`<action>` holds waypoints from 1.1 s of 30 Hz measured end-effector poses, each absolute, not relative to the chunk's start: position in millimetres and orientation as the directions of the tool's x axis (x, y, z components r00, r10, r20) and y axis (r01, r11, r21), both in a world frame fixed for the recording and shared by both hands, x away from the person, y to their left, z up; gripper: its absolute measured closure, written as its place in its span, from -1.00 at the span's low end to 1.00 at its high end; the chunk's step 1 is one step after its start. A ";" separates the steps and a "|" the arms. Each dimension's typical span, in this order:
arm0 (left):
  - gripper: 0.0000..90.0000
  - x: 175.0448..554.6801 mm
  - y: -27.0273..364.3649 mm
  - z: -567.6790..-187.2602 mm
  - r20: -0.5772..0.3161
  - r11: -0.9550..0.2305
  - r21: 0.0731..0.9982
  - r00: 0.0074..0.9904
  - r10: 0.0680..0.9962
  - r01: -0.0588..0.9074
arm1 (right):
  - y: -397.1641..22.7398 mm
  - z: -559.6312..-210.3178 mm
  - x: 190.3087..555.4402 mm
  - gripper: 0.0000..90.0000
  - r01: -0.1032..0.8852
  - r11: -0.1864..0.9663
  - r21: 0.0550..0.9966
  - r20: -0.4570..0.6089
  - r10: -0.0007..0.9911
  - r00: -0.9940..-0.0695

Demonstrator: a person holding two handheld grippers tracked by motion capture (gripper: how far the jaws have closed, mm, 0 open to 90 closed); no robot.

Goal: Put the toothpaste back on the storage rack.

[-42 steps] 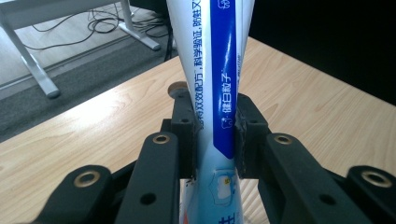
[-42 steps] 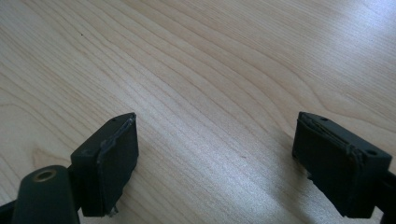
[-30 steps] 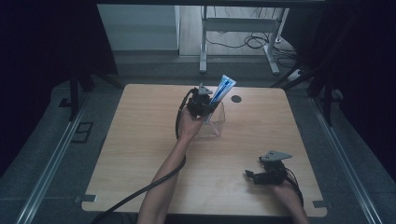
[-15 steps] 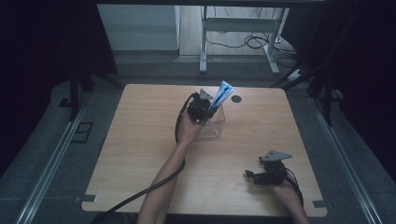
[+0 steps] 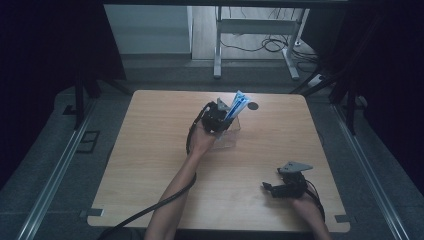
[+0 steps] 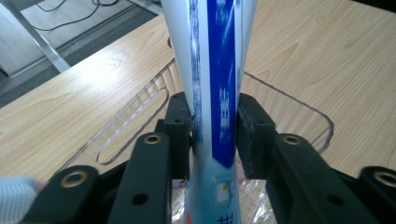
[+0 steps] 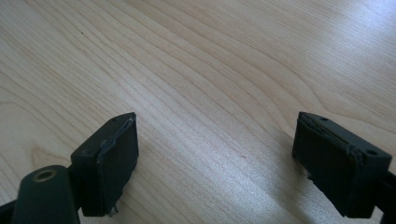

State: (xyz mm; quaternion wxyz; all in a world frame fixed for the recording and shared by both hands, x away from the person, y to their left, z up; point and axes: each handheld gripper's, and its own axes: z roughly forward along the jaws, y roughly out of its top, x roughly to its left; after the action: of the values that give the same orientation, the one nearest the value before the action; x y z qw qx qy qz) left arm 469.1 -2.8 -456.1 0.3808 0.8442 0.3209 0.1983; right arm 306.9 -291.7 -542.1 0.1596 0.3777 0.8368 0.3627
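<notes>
Blue and white print runs up the tube (image 6: 219, 93) that stands between the jaws of my left gripper (image 6: 215, 135), and my left gripper view shows this close: the left pad lies against the tube, while a thin line of light seems to sit at the right pad, though I cannot be sure of that gap. These jaws have just been opening, with the tube between them. Under the tube I see the clear plastic bin (image 6: 299, 112) with a slotted handle in its wall, and crinkled wrap at the bottom edge of that view.

From the high view the same tube (image 5: 236, 106) leans up and to the right out of the bin (image 5: 230, 137), near the far edge of the table (image 5: 150, 150), with my left gripper (image 5: 216, 116) over the bin. A small dark round spot (image 5: 253, 105) lies just beside the tube's top; what it is I cannot make out.

My right gripper (image 5: 287, 186) rests low near the table's near right corner, well apart from the bin. Its own view shows its jaws (image 7: 215, 163) wide apart with bare wood between them.

Open wood lies all around the bin on the left side and across the middle. The tube's upper end is cut off in my left gripper view, and its lower end is hidden behind the jaws.
</notes>
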 end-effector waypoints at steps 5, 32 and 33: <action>0.37 468.2 6.2 -458.0 0.055 -0.471 0.787 0.716 0.696 0.397 | -291.5 -542.1 306.8 -0.68 0.517 0.451 0.728 0.008 0.748 -0.664; -0.33 459.1 18.2 -447.0 -0.069 -0.380 0.823 0.737 0.673 0.423 | -291.5 -542.2 306.9 -0.68 0.516 0.452 0.728 0.007 0.748 -0.664; -0.34 458.6 19.0 -446.9 -0.070 -0.380 0.823 0.739 0.670 0.422 | -291.5 -542.2 306.9 -0.68 0.516 0.452 0.728 0.007 0.748 -0.664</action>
State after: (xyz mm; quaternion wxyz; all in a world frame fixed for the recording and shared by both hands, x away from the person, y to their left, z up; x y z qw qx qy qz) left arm 458.6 19.0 -446.9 0.4459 0.8190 0.3334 0.1389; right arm 306.9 -291.5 -542.2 0.1595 0.3776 0.8369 0.3627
